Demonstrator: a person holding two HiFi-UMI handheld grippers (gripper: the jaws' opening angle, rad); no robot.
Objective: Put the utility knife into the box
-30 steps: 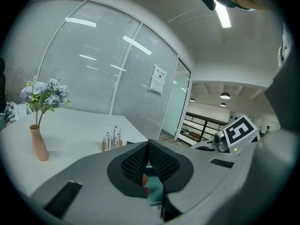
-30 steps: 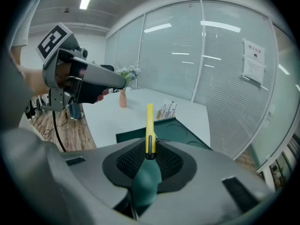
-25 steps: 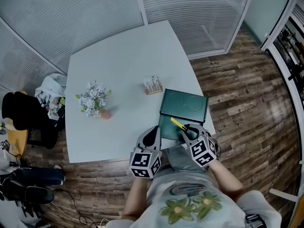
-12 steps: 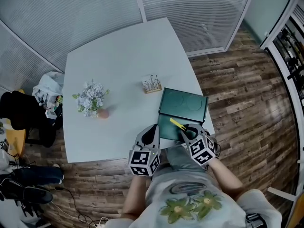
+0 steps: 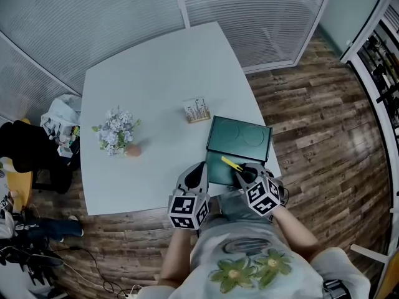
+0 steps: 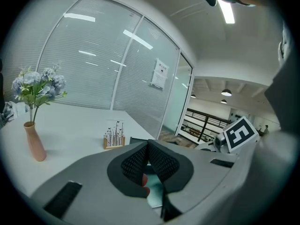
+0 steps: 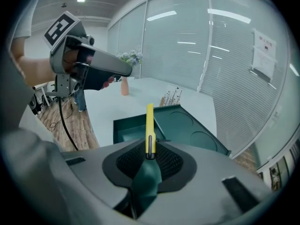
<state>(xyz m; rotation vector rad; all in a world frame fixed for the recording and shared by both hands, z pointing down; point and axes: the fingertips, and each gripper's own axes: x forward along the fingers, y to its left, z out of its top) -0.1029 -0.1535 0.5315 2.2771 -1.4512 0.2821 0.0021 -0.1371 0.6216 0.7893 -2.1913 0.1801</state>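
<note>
— Gripping what, that right gripper point(image 7: 149, 154)?
— Yellow utility knife point(image 7: 149, 123), clamped, tail buried between its jaws, over the open green box point(image 7: 190, 125). Left gripper point(image 6: 149, 159) closed, empty. Wall notice point(image 7: 264, 55) unreadable.

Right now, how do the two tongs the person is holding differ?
The right tongs clamp a yellow utility knife; the left tongs are shut on nothing. The right tongs are over the open green box; the left tongs are beside it, over the near edge of the table. Both carry a marker cube.
</note>
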